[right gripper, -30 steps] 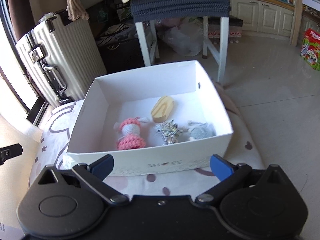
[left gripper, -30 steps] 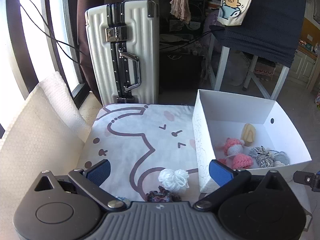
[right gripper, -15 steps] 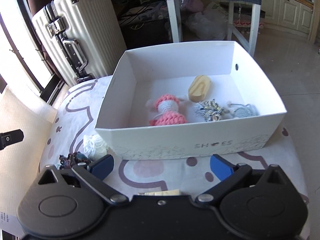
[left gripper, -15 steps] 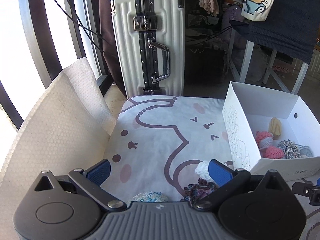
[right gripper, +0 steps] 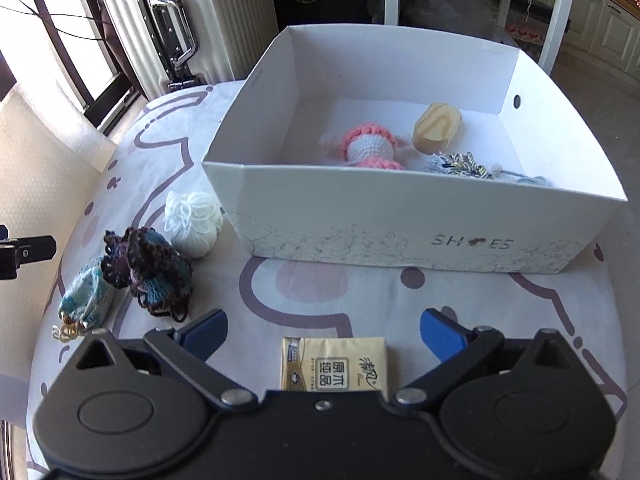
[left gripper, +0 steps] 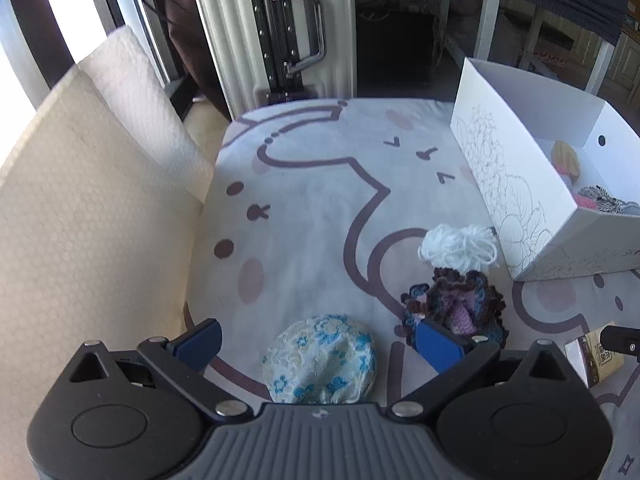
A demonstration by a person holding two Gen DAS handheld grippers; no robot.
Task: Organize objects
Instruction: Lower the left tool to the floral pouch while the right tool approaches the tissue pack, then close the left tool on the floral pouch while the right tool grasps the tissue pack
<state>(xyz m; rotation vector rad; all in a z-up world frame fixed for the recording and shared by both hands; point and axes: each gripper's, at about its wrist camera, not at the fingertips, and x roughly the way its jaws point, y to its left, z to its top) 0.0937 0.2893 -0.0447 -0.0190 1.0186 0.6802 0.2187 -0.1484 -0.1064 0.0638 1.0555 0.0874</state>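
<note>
A white shoe box stands on the cartoon-print cushion; inside lie a pink crochet doll, a wooden piece and a grey striped tassel. Left of the box sit a white yarn ball, a dark crochet piece and a blue-flowered pouch. My left gripper is open with the pouch between its fingers. Open too, my right gripper frames a yellow tissue pack.
A white ribbed suitcase stands behind the cushion by the window. A cream padded sheet borders the cushion on the left. A white-legged chair draped in dark cloth stands behind the box.
Both grippers have pulled back and dipped lower. The pouch, crochet piece and tissue pack have come into view, and the box now sits farther from the right gripper.
</note>
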